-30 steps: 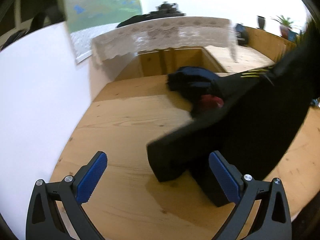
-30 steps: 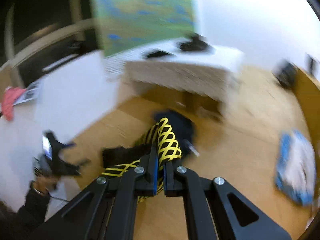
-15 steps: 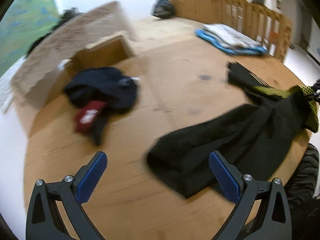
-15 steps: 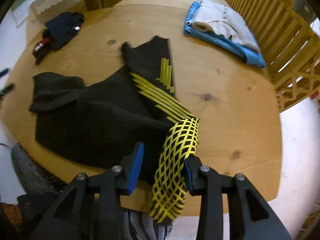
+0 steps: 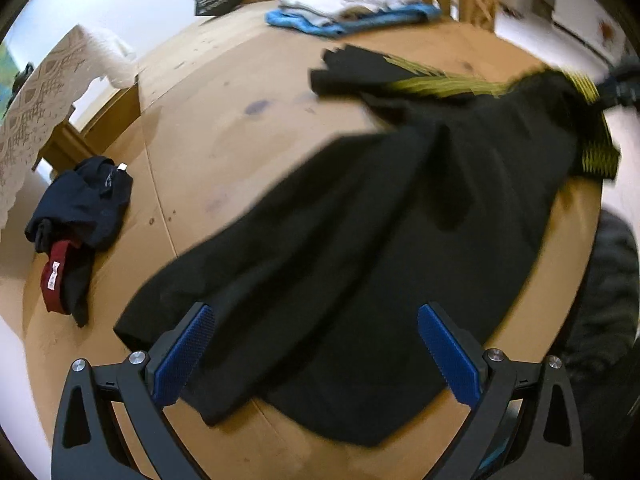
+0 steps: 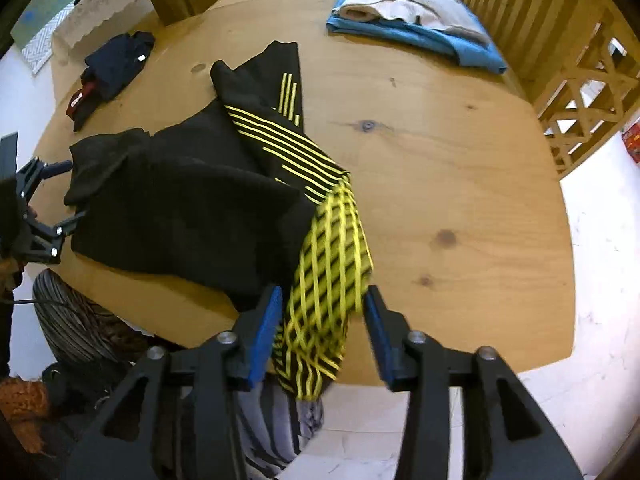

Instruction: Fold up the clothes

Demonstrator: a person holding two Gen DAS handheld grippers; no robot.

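Observation:
A black garment with yellow stripes (image 6: 192, 208) lies spread and rumpled on the round wooden table (image 6: 460, 168). Its yellow-lattice end (image 6: 328, 280) hangs over the table's near edge between the open jaws of my right gripper (image 6: 322, 332), not pinched. In the left wrist view the same garment (image 5: 360, 232) lies across the table, and my left gripper (image 5: 316, 356) is open just above its near edge, holding nothing. The left gripper also shows at the left edge of the right wrist view (image 6: 44, 208).
A navy and red pile of clothes (image 5: 76, 224) lies at the table's left side. Folded blue and white clothes (image 6: 412, 28) sit at the far right near a wooden railing (image 6: 560, 40). A lace-covered table (image 5: 48, 92) stands beyond.
The right gripper has opened and let go of the yellow-lattice end, which now droops over the edge. The garment has dropped from the air onto the table. The left gripper has moved closer to it.

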